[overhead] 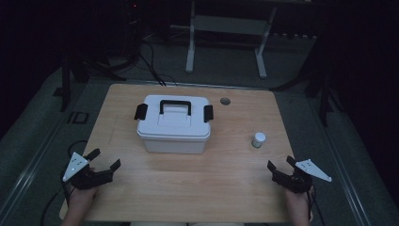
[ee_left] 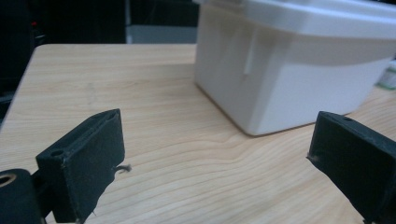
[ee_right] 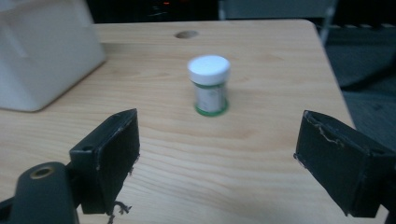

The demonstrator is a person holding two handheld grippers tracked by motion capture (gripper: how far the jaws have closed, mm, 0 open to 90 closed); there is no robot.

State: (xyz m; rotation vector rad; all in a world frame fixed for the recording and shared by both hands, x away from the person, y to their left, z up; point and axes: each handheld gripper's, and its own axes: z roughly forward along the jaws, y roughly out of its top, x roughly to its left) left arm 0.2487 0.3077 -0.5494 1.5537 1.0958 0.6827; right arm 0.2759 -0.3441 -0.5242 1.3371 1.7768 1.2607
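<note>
From above we count one white plastic storage box (overhead: 173, 125) with a black handle and two black side latches, lid closed, in the middle of the light wooden table (overhead: 188, 188), and one small white-capped jar (overhead: 258, 140) right of it, well apart. The left gripper (overhead: 104, 161) and the right gripper (overhead: 278, 164) rest at the near corners, both spread wide and empty.

In the left gripper view we see the box (ee_left: 299, 65) ahead.

In the right gripper view the jar (ee_right: 209, 85) stands upright ahead; its green-edged label is too blurred to read.
</note>
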